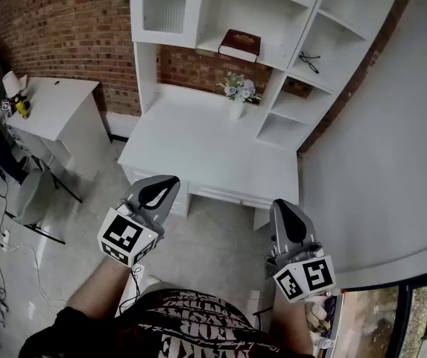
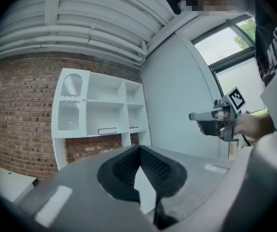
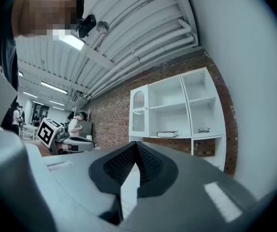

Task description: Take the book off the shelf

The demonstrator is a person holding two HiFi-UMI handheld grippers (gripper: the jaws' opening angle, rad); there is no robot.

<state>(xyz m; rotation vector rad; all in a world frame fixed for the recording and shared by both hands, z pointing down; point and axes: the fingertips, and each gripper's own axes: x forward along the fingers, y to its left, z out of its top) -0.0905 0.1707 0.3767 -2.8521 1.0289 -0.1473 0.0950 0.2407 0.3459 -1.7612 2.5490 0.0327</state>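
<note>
A dark red book (image 1: 239, 45) lies flat on the middle shelf of the white shelf unit (image 1: 291, 28) above a desk. It also shows as a thin dark slab, the book (image 2: 107, 130) in the left gripper view and the book (image 3: 167, 134) in the right gripper view. My left gripper (image 1: 167, 183) and right gripper (image 1: 284, 207) are held low, well short of the desk, both pointing toward the shelves. Each is shut with nothing between the jaws: left gripper (image 2: 139, 148), right gripper (image 3: 136, 144). Each gripper view catches the other tool: right gripper (image 2: 215, 117), left gripper (image 3: 56, 139).
A small vase of flowers (image 1: 237, 89) stands on the white desk top (image 1: 191, 144) under the book. Eyeglasses (image 1: 309, 60) lie on a right-hand shelf. A white side table (image 1: 53, 107) with small items stands left, cables on the floor beside it. A white wall (image 1: 392, 162) runs along the right.
</note>
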